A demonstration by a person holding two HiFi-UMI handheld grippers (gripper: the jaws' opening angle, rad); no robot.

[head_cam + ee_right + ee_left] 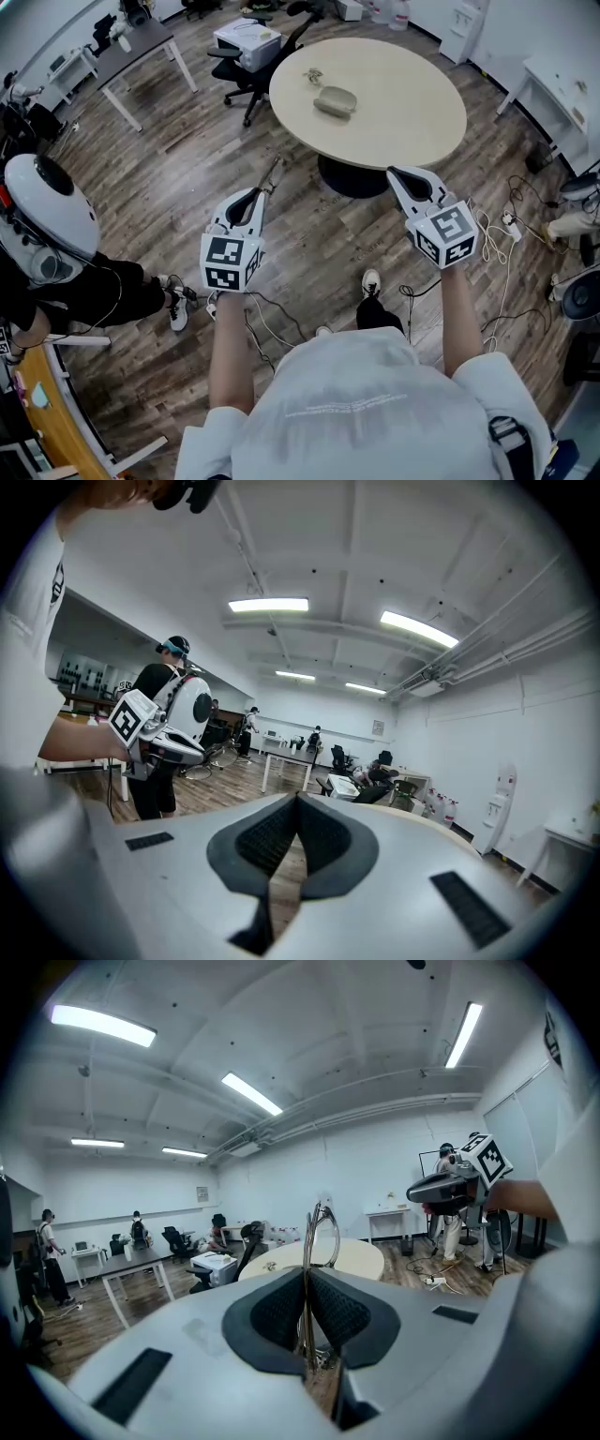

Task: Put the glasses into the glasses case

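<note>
Short of the tabletop (412, 103), your left gripper (251, 199) pinches the glasses (319, 1232), right gripper (397, 175) closed empty; next, reach the glasses case (335, 100).

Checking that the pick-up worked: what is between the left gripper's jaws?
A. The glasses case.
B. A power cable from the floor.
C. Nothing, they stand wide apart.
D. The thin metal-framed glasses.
D: the left gripper has its jaws closed on the glasses, whose thin frame sticks out past them, while the glasses case lies on the round table.
</note>
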